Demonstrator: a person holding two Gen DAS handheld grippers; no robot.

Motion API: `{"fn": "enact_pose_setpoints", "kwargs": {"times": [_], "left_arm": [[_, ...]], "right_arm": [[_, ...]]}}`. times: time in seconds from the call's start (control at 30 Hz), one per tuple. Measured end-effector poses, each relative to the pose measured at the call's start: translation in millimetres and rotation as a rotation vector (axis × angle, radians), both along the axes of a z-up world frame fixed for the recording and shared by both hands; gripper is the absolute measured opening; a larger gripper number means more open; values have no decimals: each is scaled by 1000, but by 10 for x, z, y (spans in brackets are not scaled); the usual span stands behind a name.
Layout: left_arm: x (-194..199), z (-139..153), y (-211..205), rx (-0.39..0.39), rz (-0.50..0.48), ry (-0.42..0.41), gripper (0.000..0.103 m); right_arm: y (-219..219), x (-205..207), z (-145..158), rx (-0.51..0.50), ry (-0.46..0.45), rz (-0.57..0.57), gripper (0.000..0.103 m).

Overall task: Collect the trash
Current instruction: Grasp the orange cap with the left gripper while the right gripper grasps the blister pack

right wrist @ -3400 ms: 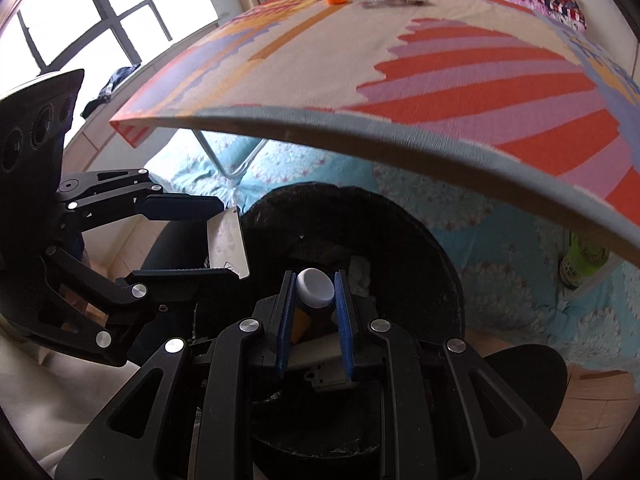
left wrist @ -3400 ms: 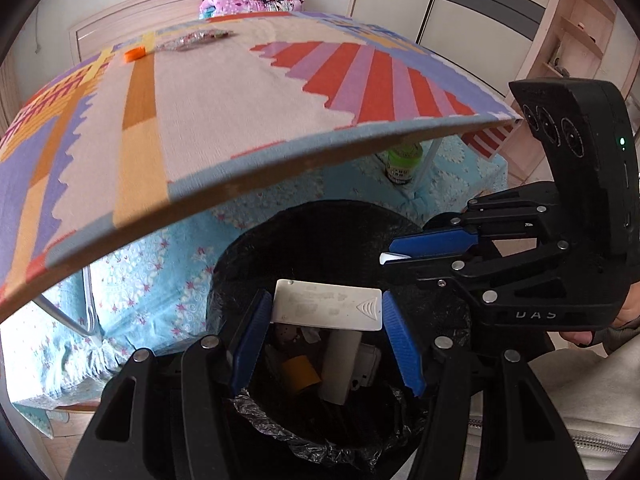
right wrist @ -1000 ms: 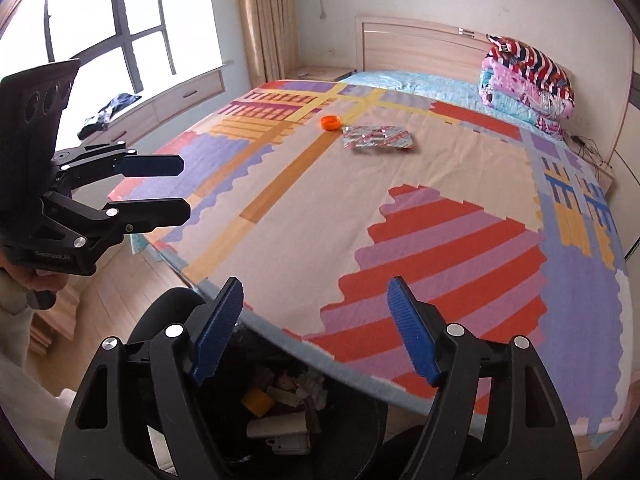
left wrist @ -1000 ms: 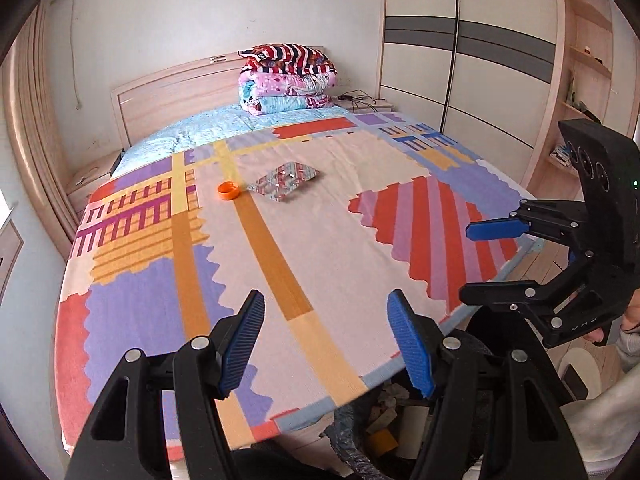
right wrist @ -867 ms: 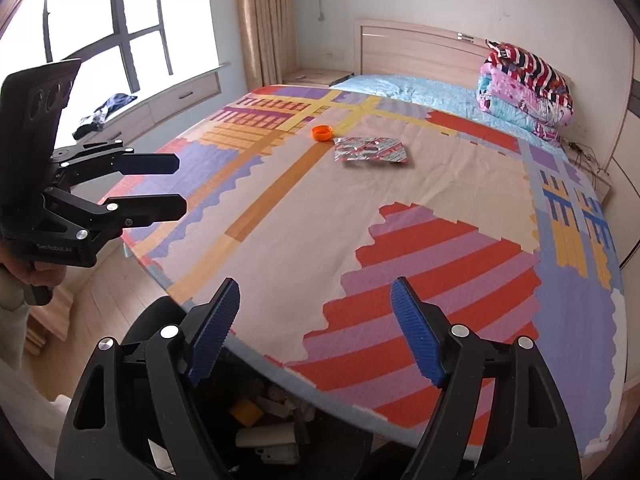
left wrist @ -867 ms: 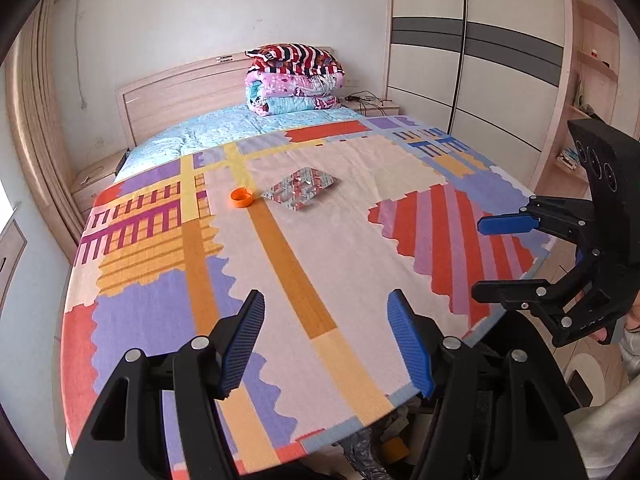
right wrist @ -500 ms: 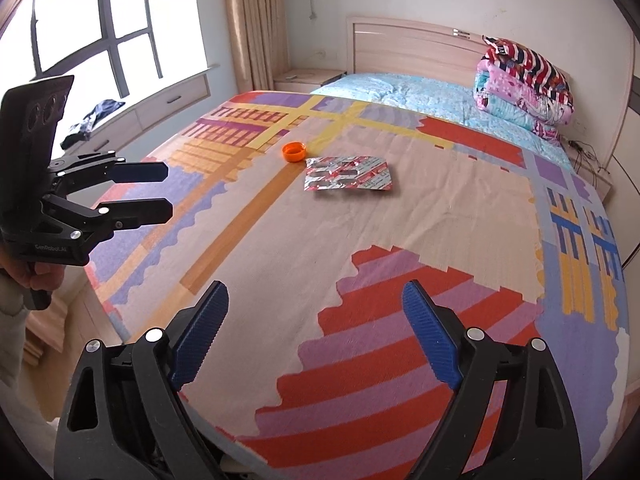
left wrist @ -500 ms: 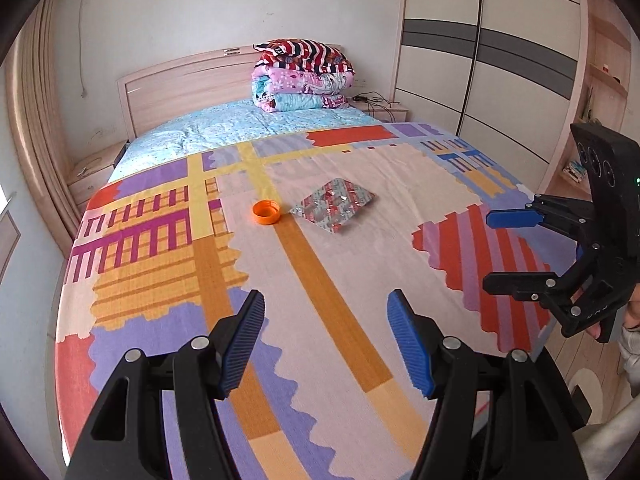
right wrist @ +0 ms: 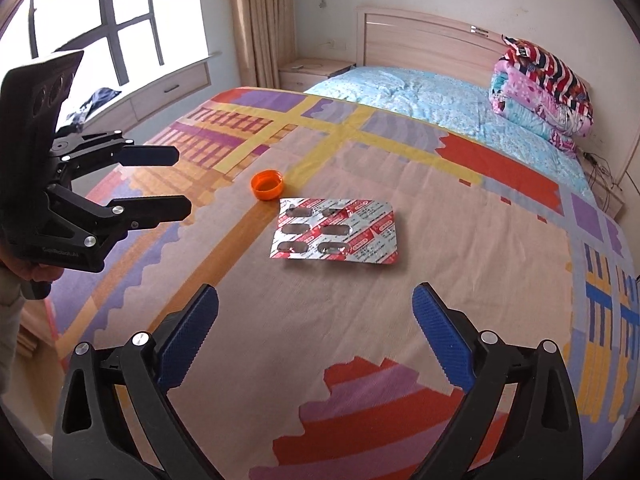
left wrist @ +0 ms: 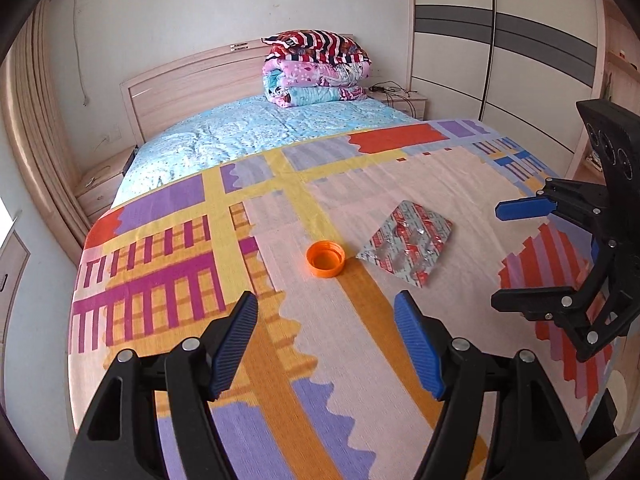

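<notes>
Item: blister pack [right wrist: 335,232], flat on bedspread [right wrist: 460,264], long axis crosswise, dead ahead of my right gripper [right wrist: 316,336]. Jaws just spread wide, nothing between. Left gripper [left wrist: 326,344] likewise unloaded, facing orange cap [left wrist: 325,258].

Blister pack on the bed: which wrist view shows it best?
The right wrist view: the blister pack lies near centre, its punched pockets plain. The left wrist view shows it smaller, off to the right, beside the orange cap.

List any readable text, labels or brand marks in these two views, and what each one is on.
"GenRobot.AI" (faint, my best reading): on the body of the left gripper, seen in the right wrist view.
Red print on the blister pack: too small and blurred to read.
Orange bottle cap, bedspread, folded quilts: no text visible.
</notes>
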State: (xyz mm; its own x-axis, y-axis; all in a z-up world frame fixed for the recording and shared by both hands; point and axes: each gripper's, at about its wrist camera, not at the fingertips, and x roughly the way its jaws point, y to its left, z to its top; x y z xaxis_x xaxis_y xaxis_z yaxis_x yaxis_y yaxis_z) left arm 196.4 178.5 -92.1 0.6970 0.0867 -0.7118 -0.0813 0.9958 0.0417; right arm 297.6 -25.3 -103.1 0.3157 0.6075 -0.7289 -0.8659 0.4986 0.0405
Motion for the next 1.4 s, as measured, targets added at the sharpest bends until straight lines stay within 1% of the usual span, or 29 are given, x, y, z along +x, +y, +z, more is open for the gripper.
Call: {"fn": "enact_pose_setpoints", "kwargs": {"times": [0.23, 0.4, 0.47, 0.57, 0.67, 0.77, 0.9, 0.97, 1.0, 1.03, 1.1, 1.13, 1.27, 1.37, 1.4], "left_arm": [[296, -129, 146, -2, -15, 25, 68], [439, -188, 218, 2, -17, 42, 68], [482, -203, 248, -4, -17, 44, 68], [538, -221, 259, 5, -24, 47, 68], [584, -237, 248, 10, -36, 48, 68], [615, -252, 237, 16, -42, 50, 68], [647, -282, 237, 16, -51, 56, 67], [656, -316, 236, 13, -53, 73, 56], [667, -342, 230, 14, -58, 83, 44], [662, -344, 227, 5, -66, 73, 41], [667, -345, 203, 2, -86, 69, 31], [670, -343, 187, 4, -96, 69, 29], [670, -338, 175, 10, -88, 72, 29], [615, -299, 173, 9, -79, 64, 29], [589, -276, 168, 11, -77, 60, 29]], "right_arm": [[235, 232, -87, -32, 21, -5, 98], [340, 362, -165, -50, 72, 9, 98], [363, 380, -174, -40, 92, 20, 98], [407, 345, -192, -57, 77, 39, 98], [416, 332, -203, -65, 48, 21, 98], [450, 334, -235, -80, 65, 33, 98], [488, 323, -247, -97, 32, 28, 98], [509, 307, -256, -111, 8, 32, 98], [520, 302, -264, -116, -2, 32, 98], [521, 296, -265, -116, -7, 30, 98], [515, 300, -268, -111, -5, 26, 98], [519, 294, -270, -113, -9, 29, 98], [499, 284, -267, -109, -15, 23, 98], [483, 249, -250, -107, -43, 18, 92], [482, 239, -241, -107, -48, 20, 92]]}}
